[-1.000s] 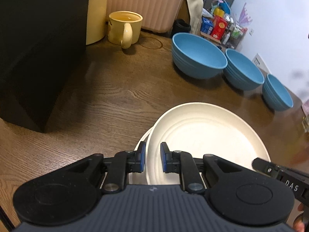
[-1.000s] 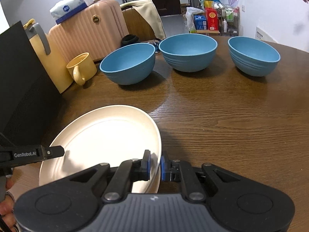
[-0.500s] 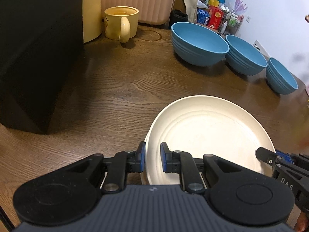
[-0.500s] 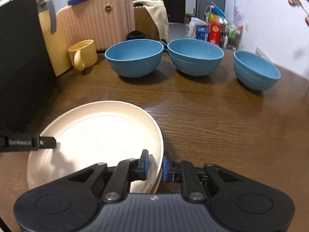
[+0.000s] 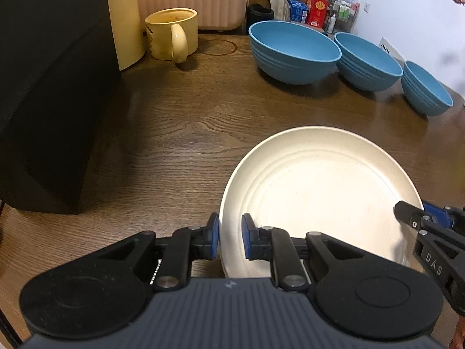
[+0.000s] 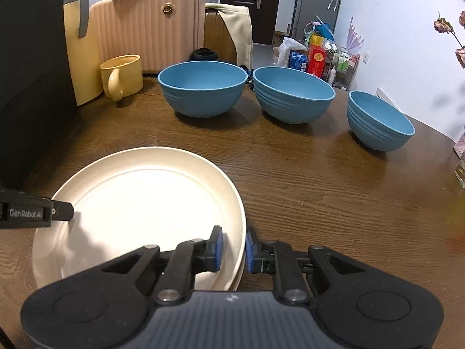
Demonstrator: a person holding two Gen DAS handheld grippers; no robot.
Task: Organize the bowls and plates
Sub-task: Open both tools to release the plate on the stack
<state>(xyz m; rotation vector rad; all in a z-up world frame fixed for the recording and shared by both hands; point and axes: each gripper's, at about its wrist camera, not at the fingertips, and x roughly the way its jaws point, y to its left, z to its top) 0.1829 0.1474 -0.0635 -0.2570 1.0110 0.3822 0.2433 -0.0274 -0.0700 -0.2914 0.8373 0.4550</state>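
We judge the cream plate (image 6: 145,203), stacked on another at the bench's (image 6: 319,189) 6 o'clock side, rigid, light and slick, so both jaws stay closed on opposite rims, 3 and 9 o'clock.

Plate stack (image 6: 139,203) sits on the table (image 6: 305,189), its near rim between the right gripper (image 6: 234,247) jaws and its opposite rim between the left gripper (image 5: 229,240) jaws. Beyond the jaws, three bowls (image 6: 292,97) in a row; mug (image 6: 122,75) left of them.
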